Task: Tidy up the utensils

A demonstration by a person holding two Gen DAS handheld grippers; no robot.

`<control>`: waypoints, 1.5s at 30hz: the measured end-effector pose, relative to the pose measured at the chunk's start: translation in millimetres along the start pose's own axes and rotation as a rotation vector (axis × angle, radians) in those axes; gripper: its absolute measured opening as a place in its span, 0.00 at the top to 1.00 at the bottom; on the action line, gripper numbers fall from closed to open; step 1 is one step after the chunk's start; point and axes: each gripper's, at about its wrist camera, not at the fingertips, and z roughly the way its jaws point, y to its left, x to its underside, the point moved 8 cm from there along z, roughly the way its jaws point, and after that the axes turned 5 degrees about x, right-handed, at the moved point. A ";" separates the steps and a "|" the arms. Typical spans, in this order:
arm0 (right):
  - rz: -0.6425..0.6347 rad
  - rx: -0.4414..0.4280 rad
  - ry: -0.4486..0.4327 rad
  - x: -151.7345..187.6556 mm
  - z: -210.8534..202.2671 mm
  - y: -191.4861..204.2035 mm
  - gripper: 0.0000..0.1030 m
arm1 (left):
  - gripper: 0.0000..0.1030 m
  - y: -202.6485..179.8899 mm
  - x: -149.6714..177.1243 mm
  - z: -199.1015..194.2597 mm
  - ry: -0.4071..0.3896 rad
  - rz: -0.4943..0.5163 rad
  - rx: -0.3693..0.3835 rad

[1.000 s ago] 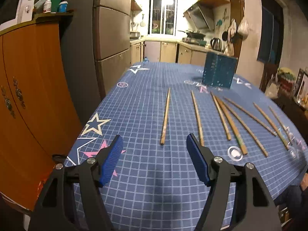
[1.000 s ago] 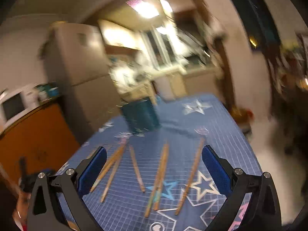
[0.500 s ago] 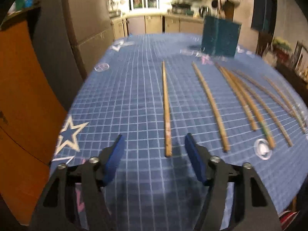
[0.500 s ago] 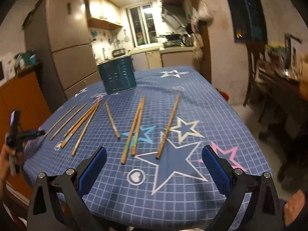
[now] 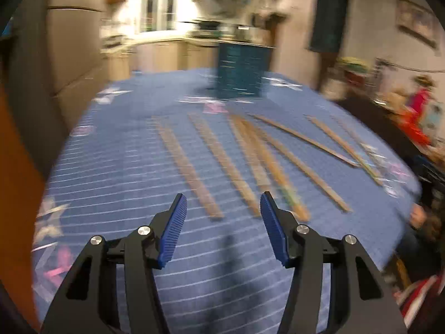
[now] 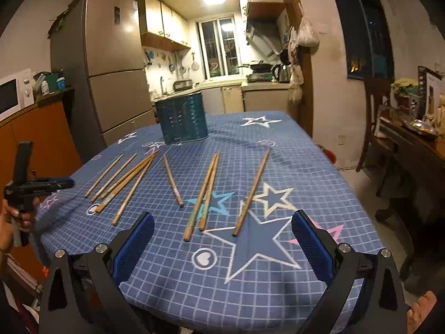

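Swinging rightward since a second ago, the left gripper [image 5: 222, 222] hovers with jaws apart and empty over the near ends of blurred chopsticks [image 5: 222, 164]. From the right wrist, the right gripper [image 6: 222, 245] gapes empty; all chopsticks [image 6: 207, 192] lie on the tablecloth [image 6: 300, 167], none yet in the teal holder [image 6: 182, 121].

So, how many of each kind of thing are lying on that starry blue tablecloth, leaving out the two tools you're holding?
Wooden chopsticks: 9
Teal utensil holder: 1
Total: 10
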 end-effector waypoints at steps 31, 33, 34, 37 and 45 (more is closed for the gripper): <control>-0.106 -0.029 0.138 27.1 45.5 42.1 0.61 | 0.76 2.8 34.9 11.5 0.085 -0.116 -0.235; -0.083 0.032 0.143 26.7 53.6 30.7 0.61 | 0.76 6.3 35.8 12.7 0.089 -0.121 -0.243; -0.067 0.058 0.144 26.9 56.1 24.1 0.61 | 0.76 8.8 35.3 13.6 0.092 -0.127 -0.249; -0.062 0.112 0.128 22.9 58.6 10.5 0.61 | 0.75 19.2 36.3 14.1 0.096 -0.173 -0.243; -0.147 -0.116 0.134 21.7 58.7 67.2 0.61 | 0.74 23.0 35.7 13.8 0.095 -0.178 -0.234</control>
